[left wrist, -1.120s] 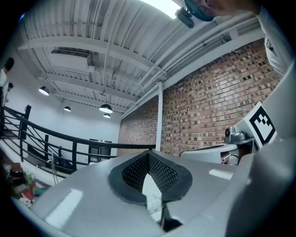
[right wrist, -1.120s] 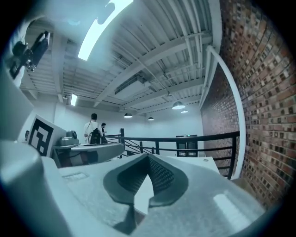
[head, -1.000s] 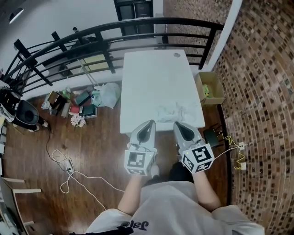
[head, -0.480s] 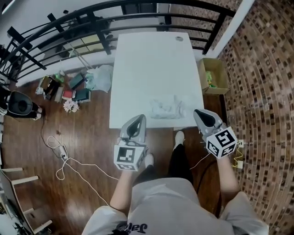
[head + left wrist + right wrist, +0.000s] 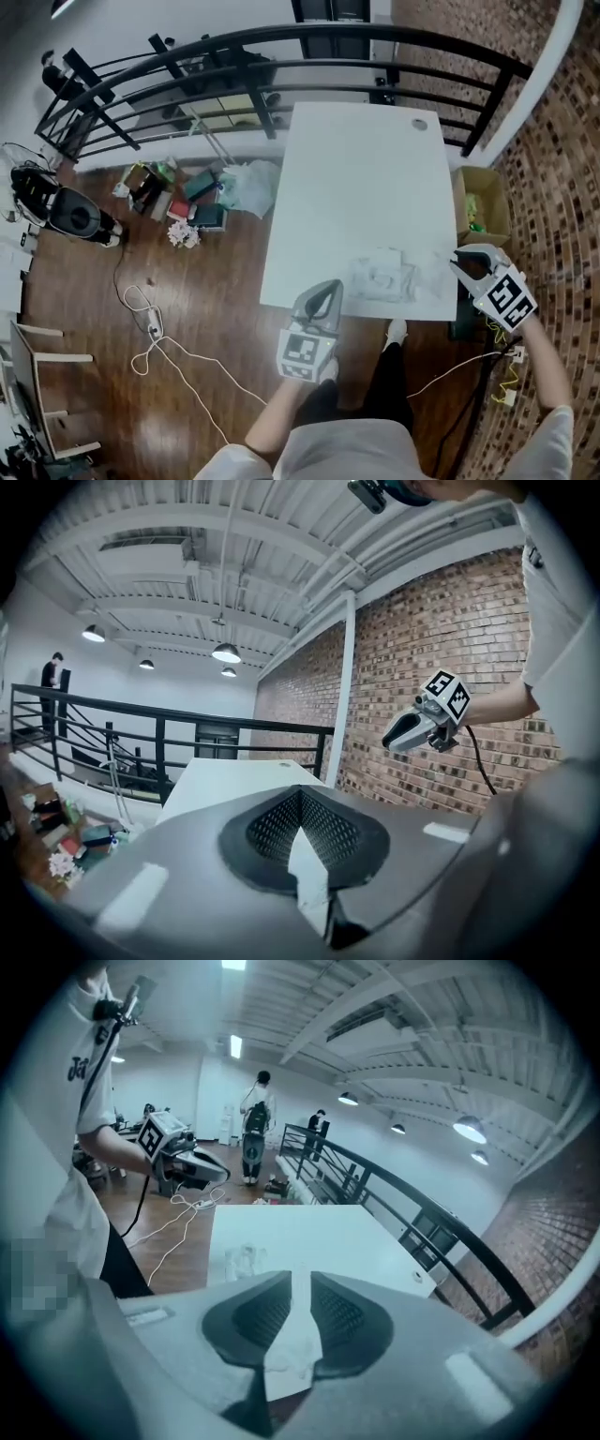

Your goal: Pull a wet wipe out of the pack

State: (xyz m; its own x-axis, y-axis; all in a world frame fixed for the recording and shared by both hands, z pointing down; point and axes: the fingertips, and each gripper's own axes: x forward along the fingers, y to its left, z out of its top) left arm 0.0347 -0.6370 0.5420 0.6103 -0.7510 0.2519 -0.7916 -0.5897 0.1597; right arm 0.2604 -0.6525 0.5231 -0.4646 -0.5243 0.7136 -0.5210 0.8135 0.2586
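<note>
Forearms spread wide: the left one reaches straight ahead and holds the left gripper (image 5: 328,286) at the near edge of the white table (image 5: 356,178), close to its near left corner. It points almost level toward the far side, its jaws closed tip to tip on nothing. The right arm stretches out to the right. The right gripper (image 5: 464,262) hangs beside the near right corner, tilted down, its jaws opening by a narrow gap that shows only table. The wet wipe pack (image 5: 382,277) lies by the near edge, between the grippers

Two claws (image 5: 327,286) (image 5: 461,262), one table (image 5: 356,169), one pack (image 5: 380,278).
</note>
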